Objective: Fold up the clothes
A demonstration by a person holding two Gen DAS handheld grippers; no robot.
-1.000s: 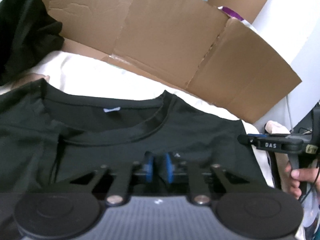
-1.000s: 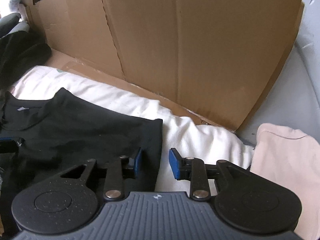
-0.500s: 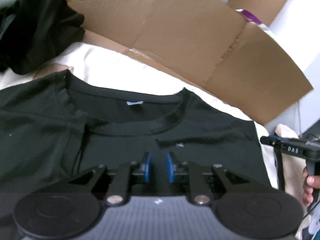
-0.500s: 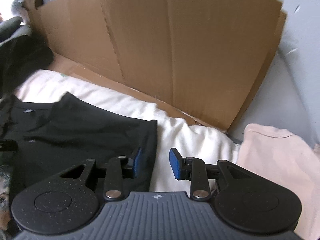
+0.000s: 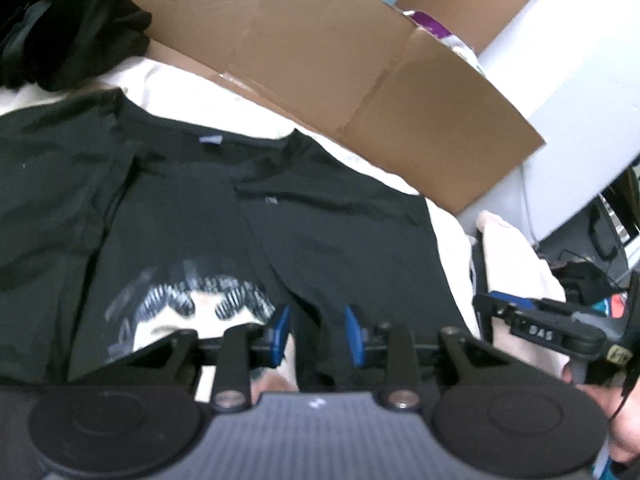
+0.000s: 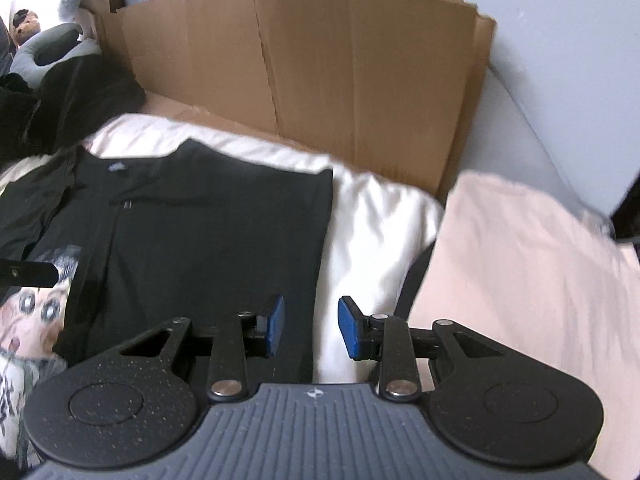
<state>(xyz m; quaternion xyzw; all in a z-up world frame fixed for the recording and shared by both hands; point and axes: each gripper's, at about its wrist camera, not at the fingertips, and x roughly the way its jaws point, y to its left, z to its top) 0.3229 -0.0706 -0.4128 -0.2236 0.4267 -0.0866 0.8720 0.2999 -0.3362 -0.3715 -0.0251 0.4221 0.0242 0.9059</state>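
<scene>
1. The left wrist view is taken close above the black T-shirt (image 5: 168,216), angled down towards the far cardboard wall (image 5: 360,72).
2. The right wrist view is taken further right, over the shirt's right edge.
3. Shirt and cardboard are shared.

Matt black cloth T-shirt (image 5: 328,240) beside creased brown cardboard (image 6: 320,80).

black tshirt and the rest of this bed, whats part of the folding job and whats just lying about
Part of the job:
black graphic T-shirt
left gripper, jaws opening, nothing gripped
right gripper, open

Lying about:
cardboard box
pink garment
dark clothes heap
white bedding
</scene>
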